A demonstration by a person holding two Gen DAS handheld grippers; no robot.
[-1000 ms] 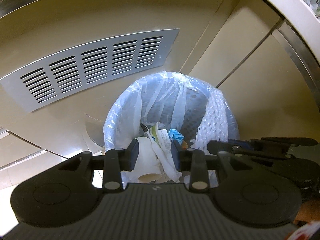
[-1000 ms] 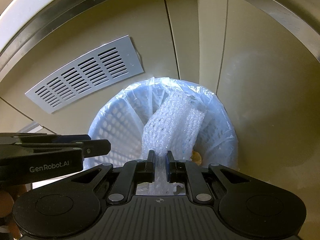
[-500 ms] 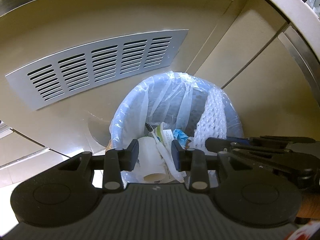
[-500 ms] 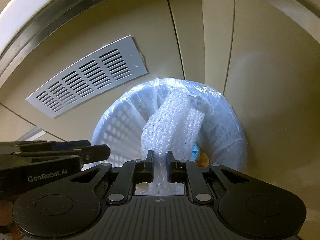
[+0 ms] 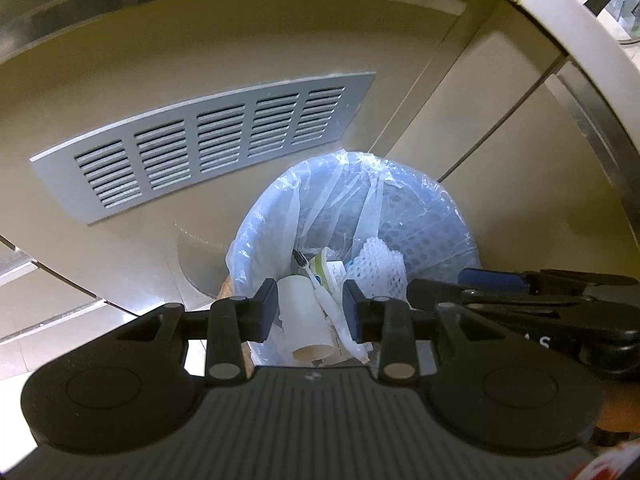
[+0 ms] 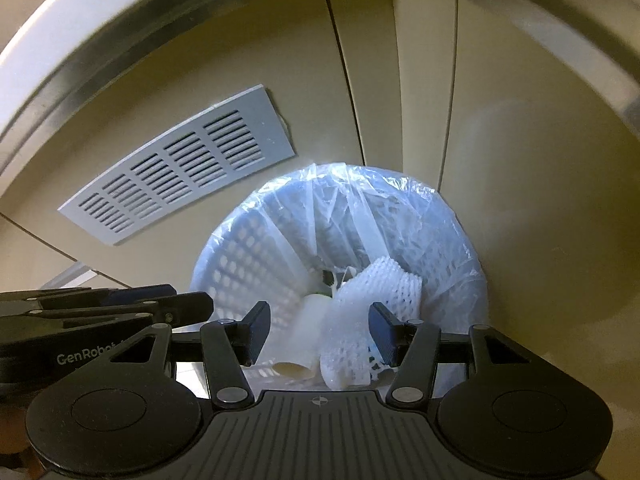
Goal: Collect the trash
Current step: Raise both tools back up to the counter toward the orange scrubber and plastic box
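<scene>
Below, view by view:

Left wrist, room: beige cabinet panels [image 5: 472, 128] rise behind a blue mesh bin [image 5: 432, 216] that stands on a pale tiled floor [image 5: 36, 344]; a grey slotted vent plate [image 5: 208, 148] is fixed to the panel left of the bin, and a white counter edge [image 5: 576, 20] curves across the upper right.
Left wrist, bin: a clear plastic liner [image 5: 320, 196] drapes over the rim.
Left wrist, trash: a white paper cup [image 5: 304, 320] lies on its side in the bin, with a white toothbrush-like stick [image 5: 320, 296], a printed wrapper [image 5: 334, 276] and white foam netting [image 5: 376, 268] beside it.
Left wrist, claw: the left gripper [image 5: 310, 310] hangs over the bin with its jaws moderately apart and nothing between them.
Left wrist, only here: the stick, the wrapper, and items on the counter, too small to tell.

Right wrist, room: the same panels, vent plate [image 6: 180, 168] and lined bin [image 6: 248, 256], seen from further right.
Right wrist, trash: the foam netting [image 6: 372, 304] lies inside the bin, leaning against the cup [image 6: 304, 336].
Right wrist, claw: the right gripper [image 6: 318, 330] is spread wide above the netting, touching nothing.
Right wrist, only here: the left gripper's side, lettered "GenRobot".
</scene>
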